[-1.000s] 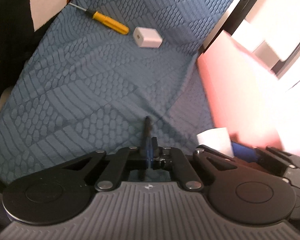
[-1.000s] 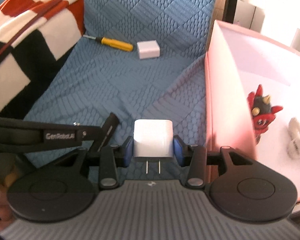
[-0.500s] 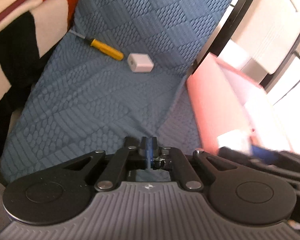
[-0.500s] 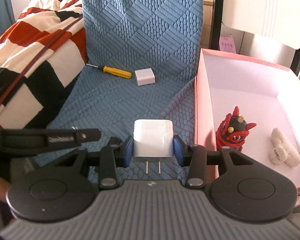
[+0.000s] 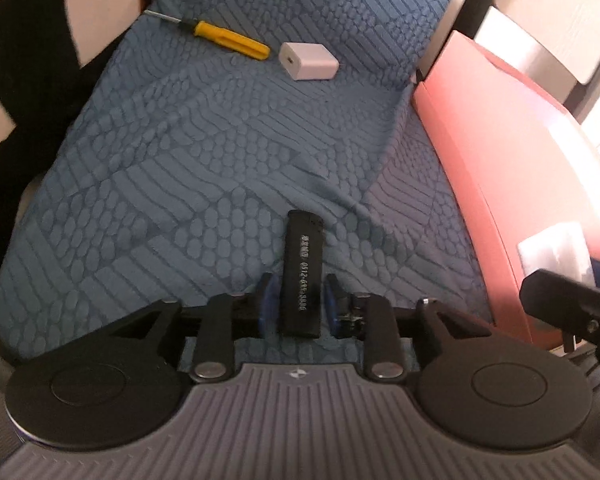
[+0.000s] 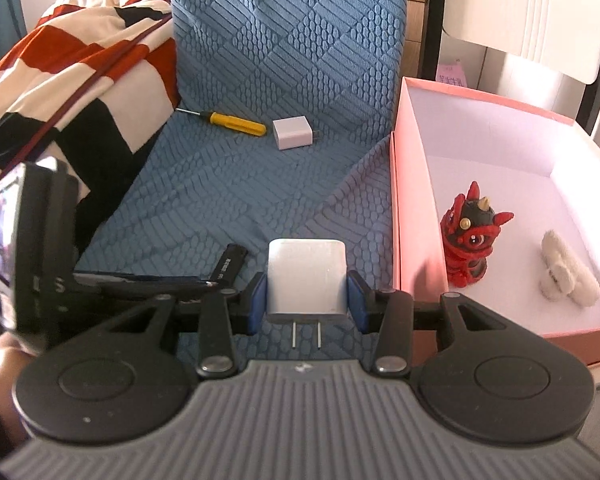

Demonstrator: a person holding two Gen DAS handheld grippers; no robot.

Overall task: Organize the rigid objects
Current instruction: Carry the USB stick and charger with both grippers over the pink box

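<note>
Left wrist view: my left gripper [image 5: 298, 300] has just been opening, and its blue-padded fingers [image 5: 269, 300] now stand a little apart on either side of one flat black lighter with white printed digits [image 5: 303, 272], which lies on the blue quilted cover [image 5: 180, 168]; I see a sliver of gap on each side, so the pads are not pressing it. Further up the same cover lie one yellow-handled screwdriver with a thin metal shaft [image 5: 230, 39] and, just beside its handle end, one white cube-shaped charger plug [image 5: 309, 61]. To the right stands one pink cardboard box [image 5: 500, 152]. In the right wrist view, my right gripper [image 6: 307, 300] has its fingers clamped on a second white cube charger with two metal prongs [image 6: 307, 276], the prongs pointing back toward the camera, held above the cover just left of the pink box wall [image 6: 396, 200]. That makes two white chargers in all: one held, one lying free. Inside the box I count two items on its white floor: one red and black horned figurine [image 6: 470, 240], upright, and one fuzzy white object [image 6: 568, 276] that I cannot identify, set apart from it. A red, white and black checked blanket [image 6: 80, 72] is bunched at the left.
</note>
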